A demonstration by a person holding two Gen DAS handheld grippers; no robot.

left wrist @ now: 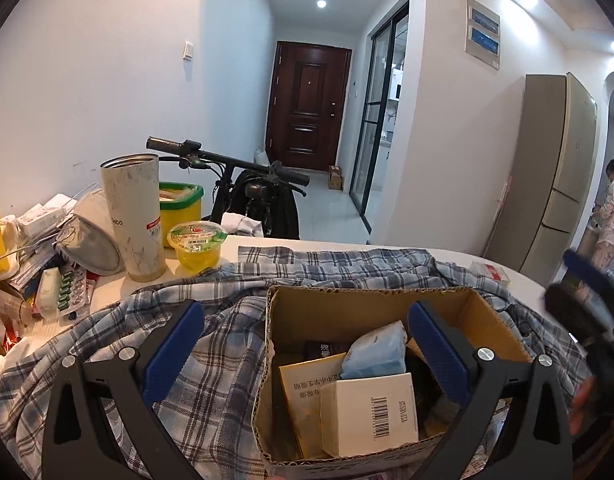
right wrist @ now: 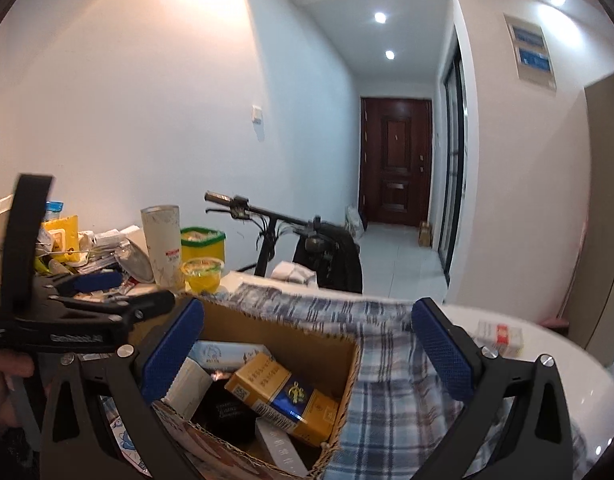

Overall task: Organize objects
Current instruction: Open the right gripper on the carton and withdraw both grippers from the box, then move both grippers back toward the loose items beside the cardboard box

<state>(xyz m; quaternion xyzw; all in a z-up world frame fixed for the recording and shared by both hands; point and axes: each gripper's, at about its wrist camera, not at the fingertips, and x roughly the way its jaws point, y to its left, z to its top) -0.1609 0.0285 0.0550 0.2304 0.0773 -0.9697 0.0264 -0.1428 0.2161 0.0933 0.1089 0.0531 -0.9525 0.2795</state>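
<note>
Left wrist view: the left gripper (left wrist: 303, 344) was held wide apart and empty, astride the near-left wall of the open brown corrugated cardboard box (left wrist: 347, 304), probably to steady or frame it as the collection point. The box was seated on a rumpled blue-and-white plaid cloth (left wrist: 195, 364) over the white table (left wrist: 519, 272); a white barcoded carton (left wrist: 369, 416), a yellow printed carton (left wrist: 303, 384) and a pale blue soft packet (left wrist: 377, 350) were already stowed inside. Unsorted clutter was left at the table's far left: a tall white marbled tumbler (left wrist: 137, 216), a yellow jelly cup with foil lid (left wrist: 197, 246) and a grey mask (left wrist: 91, 240). A small white-and-red packet (left wrist: 490, 271) was lying alone to the right. Right wrist view: the right gripper (right wrist: 307, 344) was likewise released, with nothing between the blue pads, poised above the box's right rim; a yellow-and-blue cigarette-style pack (right wrist: 283, 392) was seen lying loose inside beneath it, judged as just deposited. The white-and-red packet was judged a likely next pick.
</note>
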